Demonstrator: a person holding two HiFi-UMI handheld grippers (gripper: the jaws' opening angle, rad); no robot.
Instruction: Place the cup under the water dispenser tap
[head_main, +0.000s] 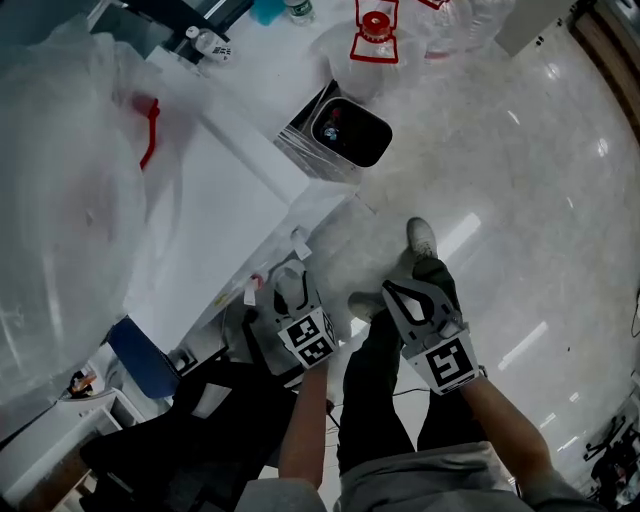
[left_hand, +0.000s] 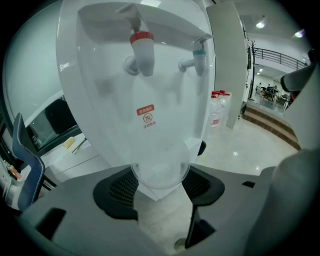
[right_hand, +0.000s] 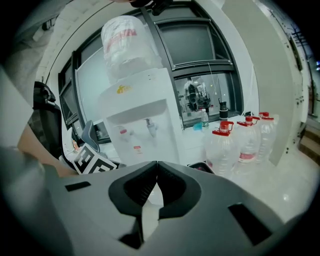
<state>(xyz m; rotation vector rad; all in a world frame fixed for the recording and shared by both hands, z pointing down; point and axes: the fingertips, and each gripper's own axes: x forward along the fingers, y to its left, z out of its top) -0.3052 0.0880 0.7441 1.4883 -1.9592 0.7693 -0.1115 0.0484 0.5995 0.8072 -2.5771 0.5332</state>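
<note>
Pinching a clear cup (left_hand: 160, 162) in the left gripper (left_hand: 161, 179), one pad pressed against each side of its wall. Held in the air in front of the water dispenser (left_hand: 100, 100), lower than the red tap (left_hand: 142, 50) and the blue tap (left_hand: 197, 54), and directly under neither. Long axis running along the jaws, aimed at the dispenser's front. Round end turned toward the gripper's camera, possibly the mouth, though too transparent to be sure. Nothing seen inside the cup.

Right gripper (right_hand: 156, 167) with jaws pressed together on nothing, just beside the left one in the head view.

On top of the dispenser, a large bottle (right_hand: 125, 45). Beside the dispenser, a bin (head_main: 350, 130) with a dark liner and a few small bits lying in it. Past the bin, clear jugs (right_hand: 227, 147) with red caps, standing upright on the floor.
</note>
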